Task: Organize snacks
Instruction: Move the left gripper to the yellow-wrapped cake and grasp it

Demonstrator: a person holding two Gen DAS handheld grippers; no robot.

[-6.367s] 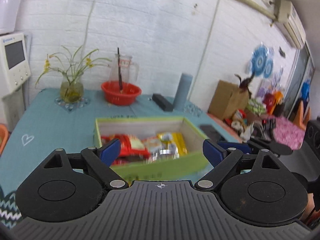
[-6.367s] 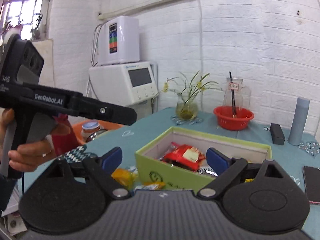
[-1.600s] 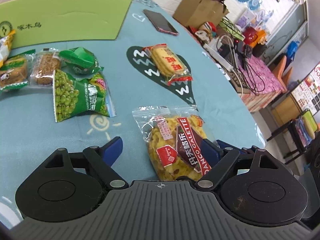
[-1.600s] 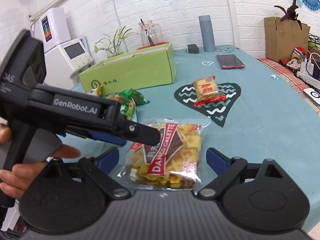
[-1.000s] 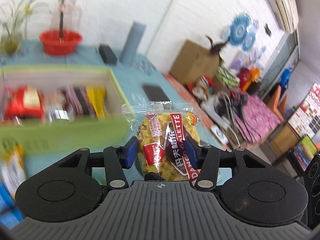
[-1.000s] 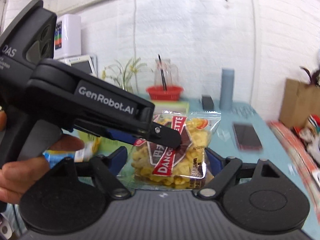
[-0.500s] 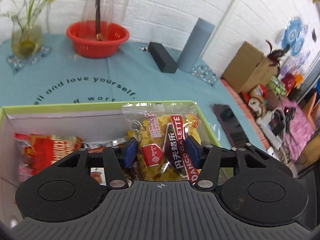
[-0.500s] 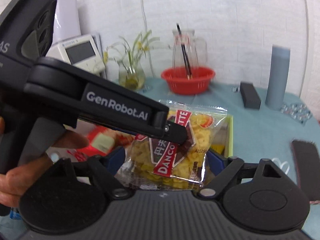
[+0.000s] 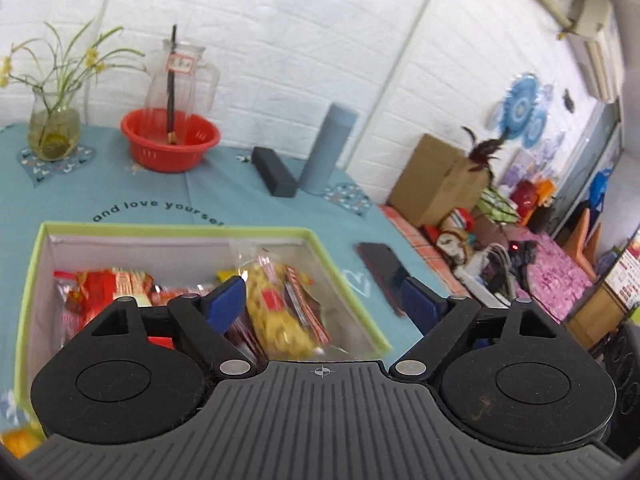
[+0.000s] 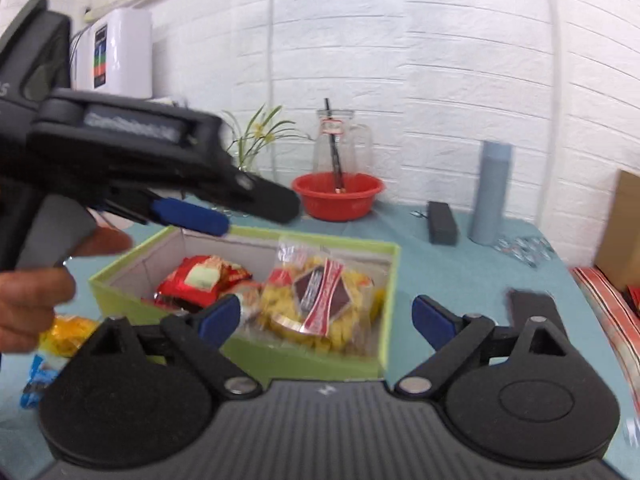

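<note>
The clear bag of yellow snacks point(image 9: 280, 312) lies in the green cardboard box point(image 9: 348, 280), frame centre. The left gripper point(image 9: 320, 300) is spread wide above it, holding nothing. The right gripper point(image 10: 324, 316) is wide and empty too

A home: flower vase point(image 9: 52, 128), wall air conditioner point(image 9: 596, 20), cluttered toys point(image 9: 500, 220).

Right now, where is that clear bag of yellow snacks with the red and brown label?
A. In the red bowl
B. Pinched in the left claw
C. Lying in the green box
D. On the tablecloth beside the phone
C: the bag of yellow snacks lies inside the green box beside a red packet, and the left claw stands open above it, holding nothing.
</note>
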